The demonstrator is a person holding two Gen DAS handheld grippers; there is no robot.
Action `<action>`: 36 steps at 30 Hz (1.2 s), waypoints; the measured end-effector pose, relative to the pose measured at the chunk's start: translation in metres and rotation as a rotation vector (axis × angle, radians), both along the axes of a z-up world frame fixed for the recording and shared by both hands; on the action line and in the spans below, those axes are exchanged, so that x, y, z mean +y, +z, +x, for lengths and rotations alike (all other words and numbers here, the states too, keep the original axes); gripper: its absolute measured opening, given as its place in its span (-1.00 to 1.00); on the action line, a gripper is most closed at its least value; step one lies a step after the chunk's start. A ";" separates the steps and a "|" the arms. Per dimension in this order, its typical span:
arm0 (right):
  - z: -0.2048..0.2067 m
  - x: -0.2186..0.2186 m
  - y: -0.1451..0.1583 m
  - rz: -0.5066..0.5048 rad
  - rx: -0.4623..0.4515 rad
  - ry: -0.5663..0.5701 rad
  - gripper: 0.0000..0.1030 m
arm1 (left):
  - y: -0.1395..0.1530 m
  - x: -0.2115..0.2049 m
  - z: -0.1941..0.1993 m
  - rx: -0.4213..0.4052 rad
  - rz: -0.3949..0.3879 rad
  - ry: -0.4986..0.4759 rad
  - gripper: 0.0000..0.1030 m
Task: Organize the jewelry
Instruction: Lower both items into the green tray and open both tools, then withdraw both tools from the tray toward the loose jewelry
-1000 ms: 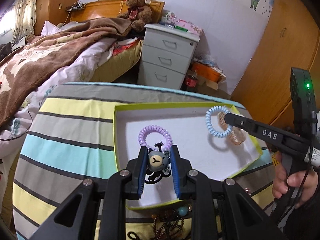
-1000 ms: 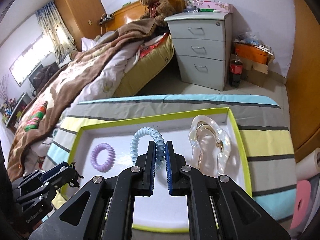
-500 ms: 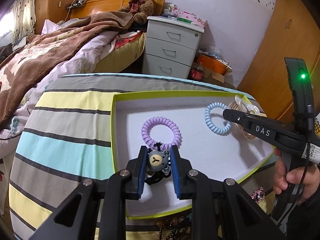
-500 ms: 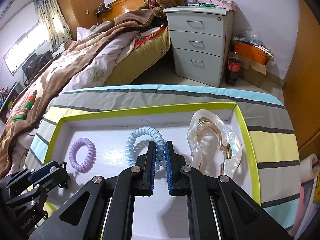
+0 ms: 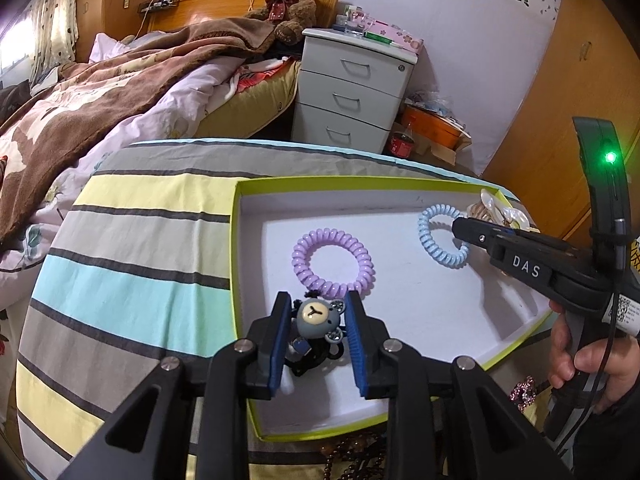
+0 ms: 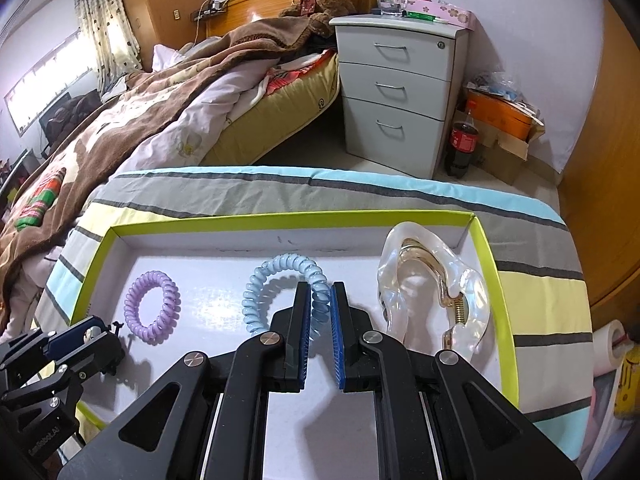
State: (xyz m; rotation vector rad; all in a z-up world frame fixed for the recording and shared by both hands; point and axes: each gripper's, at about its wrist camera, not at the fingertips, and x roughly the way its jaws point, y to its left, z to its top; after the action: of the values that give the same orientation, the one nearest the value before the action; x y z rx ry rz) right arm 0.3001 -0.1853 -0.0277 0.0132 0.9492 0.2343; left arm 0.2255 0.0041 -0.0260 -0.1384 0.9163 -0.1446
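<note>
A white tray with a lime rim (image 5: pixel 236 240) (image 6: pixel 296 218) lies on a striped cloth. My left gripper (image 5: pixel 318 304) has its jaws parted around a grey bear-face hair tie (image 5: pixel 317 317), which rests on the tray floor near its front left. A purple coil hair tie (image 5: pixel 332 262) (image 6: pixel 152 306) lies just beyond it. My right gripper (image 6: pixel 320 292) has its jaws slightly parted around a light blue coil hair tie (image 6: pixel 280 280) (image 5: pixel 440 236) lying in the tray's middle. A clear hair claw (image 6: pixel 432 284) lies at the tray's right end.
The striped cloth (image 5: pixel 132 248) covers the table. Dark beads (image 5: pixel 352 456) and a sparkly piece (image 5: pixel 524 394) lie near the tray's front edge. A bed (image 6: pixel 168 112), a grey drawer unit (image 6: pixel 400 88) and a cola bottle (image 6: pixel 460 142) stand beyond the table.
Both grippers lowered their items onto the tray floor. The left jaws opened off the bear hair tie. The right jaws loosened around the blue coil.
</note>
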 end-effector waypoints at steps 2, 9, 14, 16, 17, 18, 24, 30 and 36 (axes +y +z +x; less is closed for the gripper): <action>0.000 0.000 0.000 0.000 0.002 0.000 -0.78 | 0.000 0.000 0.000 0.000 0.000 -0.001 -0.39; -0.002 0.005 0.001 -0.006 -0.008 0.008 -0.66 | 0.001 -0.001 0.001 -0.002 -0.007 -0.006 -0.21; -0.004 0.006 0.004 -0.006 -0.012 0.009 -0.63 | 0.004 -0.003 -0.001 0.001 -0.018 -0.008 -0.12; -0.006 0.006 0.007 0.000 -0.018 0.011 -0.62 | 0.005 -0.004 -0.002 -0.002 -0.016 -0.008 -0.07; -0.007 0.006 0.008 0.000 -0.021 0.012 -0.62 | 0.006 -0.004 -0.003 -0.006 -0.015 -0.008 -0.01; -0.008 0.006 0.010 0.001 -0.026 0.013 -0.61 | 0.008 -0.004 -0.004 -0.009 -0.015 -0.010 0.01; -0.024 0.002 0.024 0.021 -0.058 0.013 -0.54 | 0.020 -0.002 -0.014 -0.035 -0.024 -0.001 0.25; -0.048 0.000 0.041 0.057 -0.093 0.016 -0.52 | 0.041 -0.003 -0.034 -0.081 -0.026 -0.012 0.35; -0.073 -0.002 0.056 0.076 -0.123 0.017 -0.52 | 0.057 -0.001 -0.056 -0.120 -0.029 -0.019 0.40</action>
State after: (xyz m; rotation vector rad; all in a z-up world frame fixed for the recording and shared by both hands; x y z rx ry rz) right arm 0.2268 -0.1876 0.0283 0.0605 0.8182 0.2839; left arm 0.1696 0.0027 0.0312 -0.1464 0.7966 -0.1818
